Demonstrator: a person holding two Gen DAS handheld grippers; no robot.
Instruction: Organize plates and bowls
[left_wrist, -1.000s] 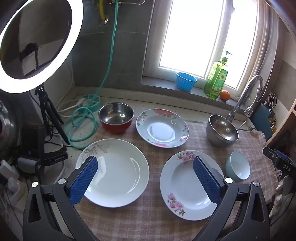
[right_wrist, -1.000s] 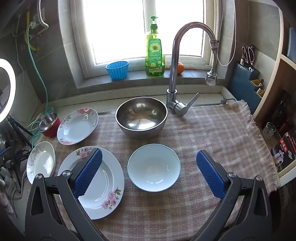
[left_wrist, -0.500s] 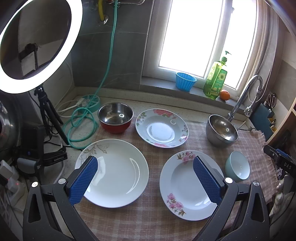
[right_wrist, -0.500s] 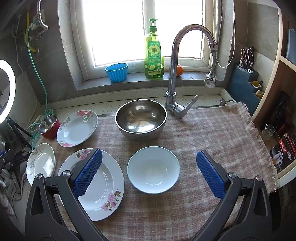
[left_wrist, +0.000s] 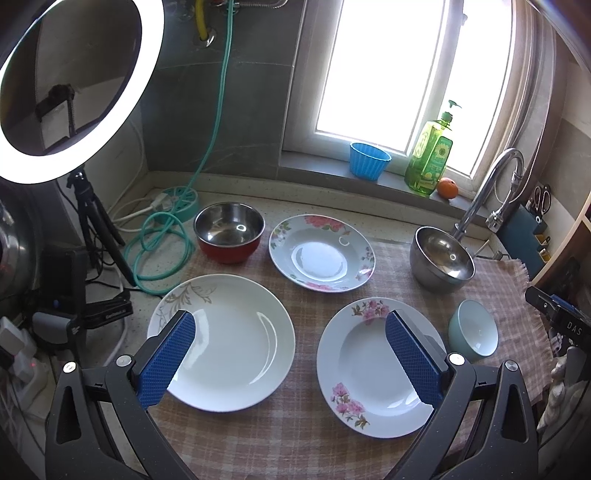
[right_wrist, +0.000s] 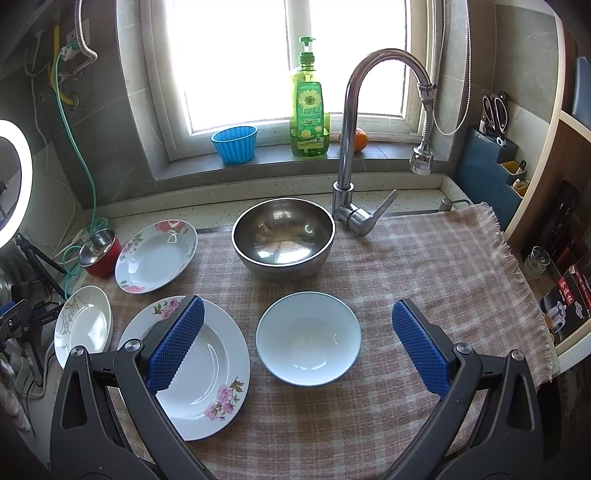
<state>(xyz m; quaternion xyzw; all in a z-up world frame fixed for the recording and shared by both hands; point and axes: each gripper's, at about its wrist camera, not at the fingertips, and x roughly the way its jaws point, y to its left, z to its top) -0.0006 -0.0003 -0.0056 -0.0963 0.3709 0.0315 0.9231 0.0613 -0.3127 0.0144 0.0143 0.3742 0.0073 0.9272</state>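
Observation:
On a checked cloth (left_wrist: 295, 435) lie three plates: a white one with a brown leaf pattern (left_wrist: 229, 343), a near plate with pink flowers (left_wrist: 365, 373) and a far floral plate (left_wrist: 321, 253). A red steel-lined bowl (left_wrist: 229, 232), a large steel bowl (left_wrist: 441, 260) and a pale blue bowl (left_wrist: 474, 334) stand around them. My left gripper (left_wrist: 290, 350) hangs open above the gap between the two near plates. My right gripper (right_wrist: 299, 336) is open above the pale blue bowl (right_wrist: 308, 338), with the near floral plate (right_wrist: 199, 365) under its left finger.
A tap (right_wrist: 354, 147) rises behind the large steel bowl (right_wrist: 282, 240). The windowsill holds a blue cup (right_wrist: 234, 144), a green soap bottle (right_wrist: 308, 110) and an orange (right_wrist: 360, 139). A ring light (left_wrist: 70, 85), tripod and green hose (left_wrist: 159, 243) crowd the left. Shelves stand at the right.
Both grippers have pulled back and risen slightly, so the dishes sit a little farther off. Nothing on the cloth has moved and both stay open.

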